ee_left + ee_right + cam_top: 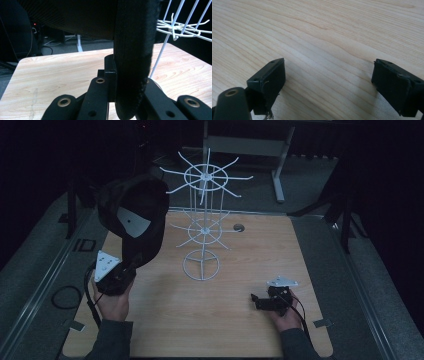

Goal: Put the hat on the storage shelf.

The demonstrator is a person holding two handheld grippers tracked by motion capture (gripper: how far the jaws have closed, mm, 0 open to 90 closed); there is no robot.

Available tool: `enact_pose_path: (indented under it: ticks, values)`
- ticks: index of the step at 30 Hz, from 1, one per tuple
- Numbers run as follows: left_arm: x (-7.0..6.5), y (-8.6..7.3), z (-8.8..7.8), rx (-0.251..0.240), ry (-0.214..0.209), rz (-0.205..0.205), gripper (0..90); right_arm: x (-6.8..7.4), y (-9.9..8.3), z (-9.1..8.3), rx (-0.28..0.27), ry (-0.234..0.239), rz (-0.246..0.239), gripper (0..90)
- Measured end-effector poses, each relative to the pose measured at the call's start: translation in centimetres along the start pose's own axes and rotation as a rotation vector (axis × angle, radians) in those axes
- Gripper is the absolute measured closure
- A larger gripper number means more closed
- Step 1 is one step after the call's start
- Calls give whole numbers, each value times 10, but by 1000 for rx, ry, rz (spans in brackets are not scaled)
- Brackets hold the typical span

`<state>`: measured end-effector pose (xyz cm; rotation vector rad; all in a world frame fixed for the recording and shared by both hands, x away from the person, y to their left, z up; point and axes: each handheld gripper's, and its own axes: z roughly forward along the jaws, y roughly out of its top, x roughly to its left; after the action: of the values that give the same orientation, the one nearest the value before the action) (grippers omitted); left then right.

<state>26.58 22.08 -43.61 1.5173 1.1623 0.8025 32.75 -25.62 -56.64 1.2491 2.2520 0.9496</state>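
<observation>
A black cap with a white label inside hangs in the air over the table's left side, left of a white wire display rack. My left gripper is shut on the cap's brim from below. In the left gripper view the thick black brim stands upright, pinched between the jaws of that gripper, and the rack's hooks show at upper right. My right gripper lies low at the table's near right, pointing left. Its jaws stand wide apart over bare wood with nothing between them.
The wooden table has a small round grommet behind the rack. The rack's ring base stands near the table's middle. A cable coil lies on the floor at left. A metal frame leg stands beyond the table.
</observation>
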Motion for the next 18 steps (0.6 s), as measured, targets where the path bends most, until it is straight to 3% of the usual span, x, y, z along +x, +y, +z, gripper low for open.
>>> enact_pose_path:
  ticks: [18]
  values:
    - [-3,7,0,-10,6,17,867,0,0,0,0,0,2,117]
